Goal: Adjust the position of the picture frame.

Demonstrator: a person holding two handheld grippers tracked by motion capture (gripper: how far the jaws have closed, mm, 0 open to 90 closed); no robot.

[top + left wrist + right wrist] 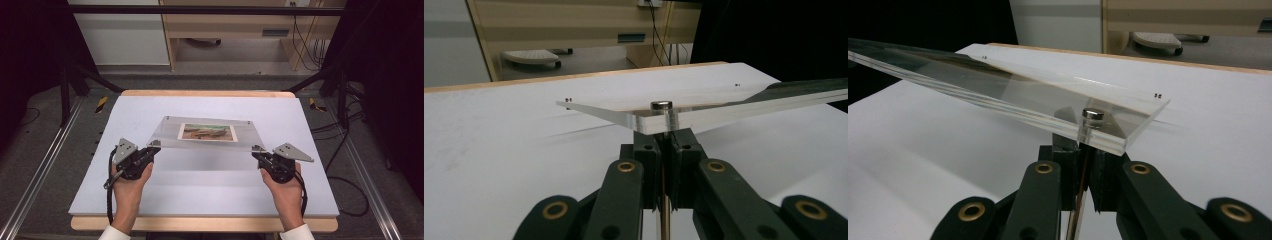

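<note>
White tabletop (200, 190) on a wooden base is carrying the work, with a pale cabinet (120, 35) and a wooden desk (230, 25) standing behind it. Left gripper (155, 145) and right gripper (257, 151) are each clenching their fingers (649, 155) on a thin metal standoff pin at a near corner of the clear acrylic frame (210, 147), which is hanging just above mid-tabletop between them. Frame is sandwiching a landscape photo (208, 132), and a round screw cap (661, 105) is sitting on top of each gripped corner.

A lab: black rig frame (210, 10), floor rails (40, 170), trailing cables (305, 45)
</note>
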